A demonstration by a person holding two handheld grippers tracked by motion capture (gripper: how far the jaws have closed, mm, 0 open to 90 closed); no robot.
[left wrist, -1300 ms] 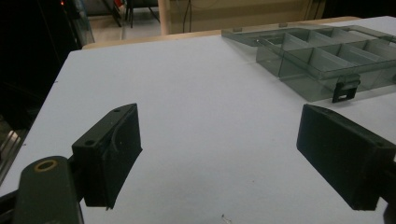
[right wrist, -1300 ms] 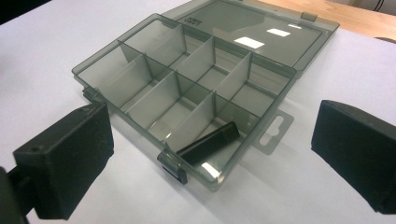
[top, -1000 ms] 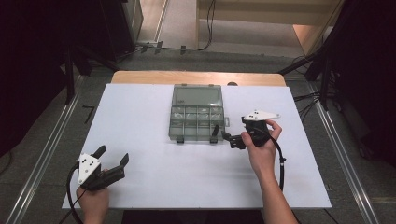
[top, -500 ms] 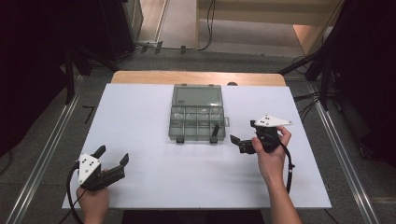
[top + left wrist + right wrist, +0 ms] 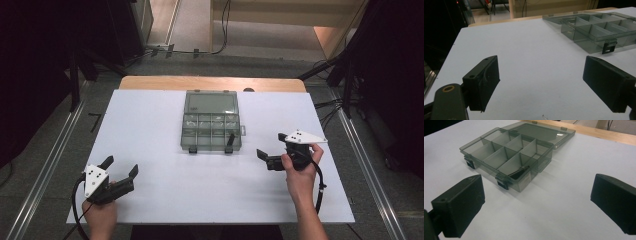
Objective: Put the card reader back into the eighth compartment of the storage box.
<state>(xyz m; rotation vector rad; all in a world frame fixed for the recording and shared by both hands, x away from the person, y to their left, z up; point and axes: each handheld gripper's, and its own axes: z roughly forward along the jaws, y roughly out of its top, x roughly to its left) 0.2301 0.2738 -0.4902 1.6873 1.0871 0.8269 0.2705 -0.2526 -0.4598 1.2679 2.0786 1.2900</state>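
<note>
- Looking at this one, the smoky grey see-through plastic compartment box (image 5: 211, 131) sits open near the middle of the white surface (image 5: 150, 125), toward the far side, lid (image 5: 210, 102) flopped flat behind it.
- There's a small dark thin thing (image 5: 518, 172) lying slanted in the corner compartment nearest the right claw, next to one of the black front latches (image 5: 503, 184). Can't tell what it is, too small and dark.
- Right claw (image 5: 273, 150) hangs just off the box's front right corner, not touching it, jaws wide apart and nothing between them. In the right gripper view the box sits ahead between the two black pads.
- Left claw (image 5: 120, 171) is parked way off at the near left of the surface, well apart from the box, also spread open and empty.
- What could go wrong, imo:
  - The box looks light and nothing is holding it down. If the right claw pokes at a latch or the wall, I'd guess the whole thing slides or spins.
  - Going in for that dark piece with jaws this wide, a pad could catch a divider and tip the tray.
  - The lid is lying loose at the back, so a shove from the front might bump it toward the wooden edge (image 5: 210, 82).
  - With the left claw so far away, it can't brace anything in time.
</note>
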